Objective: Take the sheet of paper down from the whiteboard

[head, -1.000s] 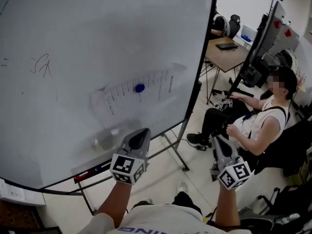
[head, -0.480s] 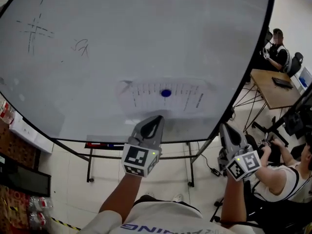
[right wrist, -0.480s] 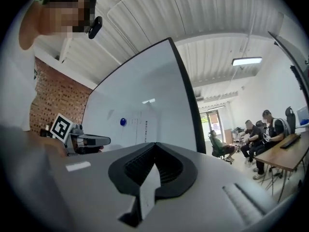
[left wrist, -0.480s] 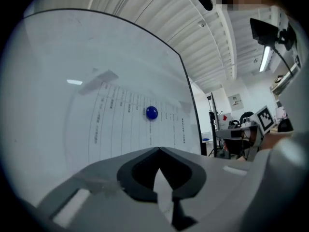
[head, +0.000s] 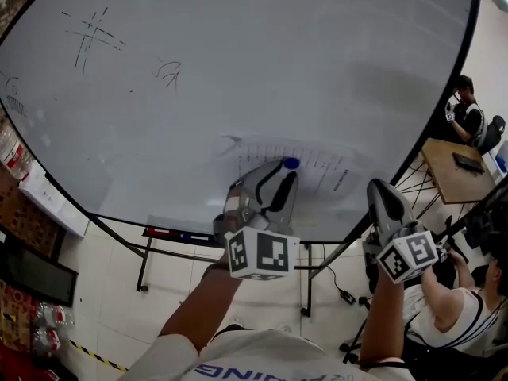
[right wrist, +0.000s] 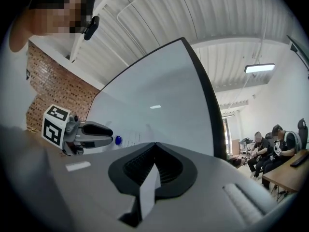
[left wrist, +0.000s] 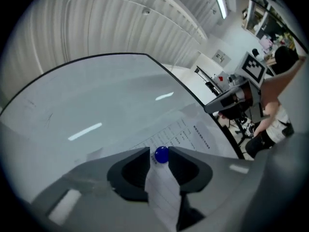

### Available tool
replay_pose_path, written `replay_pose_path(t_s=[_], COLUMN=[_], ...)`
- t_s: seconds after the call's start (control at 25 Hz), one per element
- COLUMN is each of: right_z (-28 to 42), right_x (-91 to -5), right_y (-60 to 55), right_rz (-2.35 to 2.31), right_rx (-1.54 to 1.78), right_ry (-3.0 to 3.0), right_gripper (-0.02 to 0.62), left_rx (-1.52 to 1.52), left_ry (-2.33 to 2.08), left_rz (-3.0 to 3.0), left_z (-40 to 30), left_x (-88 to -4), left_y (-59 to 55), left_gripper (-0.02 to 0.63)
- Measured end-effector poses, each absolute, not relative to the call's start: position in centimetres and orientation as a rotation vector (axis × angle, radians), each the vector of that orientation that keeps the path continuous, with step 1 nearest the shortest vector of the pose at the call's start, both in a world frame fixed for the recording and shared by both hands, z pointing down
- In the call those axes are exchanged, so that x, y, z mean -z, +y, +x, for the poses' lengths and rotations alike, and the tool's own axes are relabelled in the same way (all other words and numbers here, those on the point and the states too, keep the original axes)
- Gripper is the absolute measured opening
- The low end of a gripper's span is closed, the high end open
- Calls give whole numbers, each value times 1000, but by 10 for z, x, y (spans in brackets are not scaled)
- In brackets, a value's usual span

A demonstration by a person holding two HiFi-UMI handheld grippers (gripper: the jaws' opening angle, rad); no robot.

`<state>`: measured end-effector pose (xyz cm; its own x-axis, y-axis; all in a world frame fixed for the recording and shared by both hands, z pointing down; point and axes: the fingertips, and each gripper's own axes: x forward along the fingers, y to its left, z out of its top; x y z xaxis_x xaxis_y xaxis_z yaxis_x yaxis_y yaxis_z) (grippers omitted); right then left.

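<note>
A printed sheet of paper (head: 321, 173) hangs low on the whiteboard (head: 238, 70), pinned by a round blue magnet (head: 291, 163). My left gripper (head: 278, 175) reaches the board at the magnet. In the left gripper view its jaws are opening, with the magnet (left wrist: 161, 154) between the tips of the gripper (left wrist: 159, 149) and small gaps at each side; the paper (left wrist: 186, 137) lies just beyond. My right gripper (head: 379, 190) is shut and empty, raised to the right of the sheet near the board's edge. The right gripper view shows its closed tips (right wrist: 155, 145) and the left gripper (right wrist: 94, 134) beside the magnet (right wrist: 118, 140).
Marker scribbles (head: 95, 34) sit on the board's upper left. A pen tray (head: 171, 234) runs under the board. A desk (head: 448, 169) with seated people (head: 468, 117) stands at right, another seated person (head: 456, 312) lower right. Shelving (head: 20, 165) lines the left wall.
Both grippers rose toward the board. The left one rolled, reached the blue magnet and went from shut to jaws apart around it. The right one stayed shut.
</note>
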<state>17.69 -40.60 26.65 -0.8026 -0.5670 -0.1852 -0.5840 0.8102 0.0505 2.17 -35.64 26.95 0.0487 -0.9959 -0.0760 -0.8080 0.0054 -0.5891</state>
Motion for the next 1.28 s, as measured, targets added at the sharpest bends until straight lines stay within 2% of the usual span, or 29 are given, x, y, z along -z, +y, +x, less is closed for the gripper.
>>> replay_pose_path(t_s=[0.24, 0.4, 0.52, 0.56, 0.64, 0.68, 0.8, 1.04, 1.08, 1.12, 1.2, 1.28], right_z=[174, 173, 173, 172, 167, 164, 153, 146, 147, 148, 150, 149], right_x=[-261, -258, -255, -255, -254, -254, -254, -256, -255, -254, -251, -251], right_y=[-407, -407, -410, -410, -410, -410, -413, -418, -419, -419, -418, -415], right_rz=[-902, -921, -967, -965, -940, -933, -925, -945, -955, -962, -965, -949], right_rx=[-213, -290, -396, -418, -448, -467, -514, -517, -516, -514, -510, -515], right_ry=[2850, 2860, 2868, 2875, 2902, 2913, 2934, 2940, 2933, 2923, 2904, 2900], right_gripper=[6, 7, 12, 28, 119, 143, 150, 147, 112, 48, 15, 9], left_rx=[690, 706, 696, 696, 693, 691, 689, 673, 665, 655, 631, 608], left_ry=[1793, 1817, 1837, 1840, 1839, 1838, 1834, 1830, 1829, 1830, 1831, 1831], left_rz=[-1756, -1745, -1732, -1731, -1733, -1735, -1742, -1765, -1774, -1784, -1808, -1834], left_z=[27, 25, 22, 22, 22, 23, 23, 24, 24, 24, 24, 23], left_x=[-280, -282, -280, -280, -280, -280, -280, -280, -280, -280, -280, -280], left_y=[-373, -378, -378, -378, -378, -379, -379, -379, -379, -379, -378, -378], left_gripper=[163, 162, 133, 133, 132, 132, 130, 130, 129, 129, 129, 129])
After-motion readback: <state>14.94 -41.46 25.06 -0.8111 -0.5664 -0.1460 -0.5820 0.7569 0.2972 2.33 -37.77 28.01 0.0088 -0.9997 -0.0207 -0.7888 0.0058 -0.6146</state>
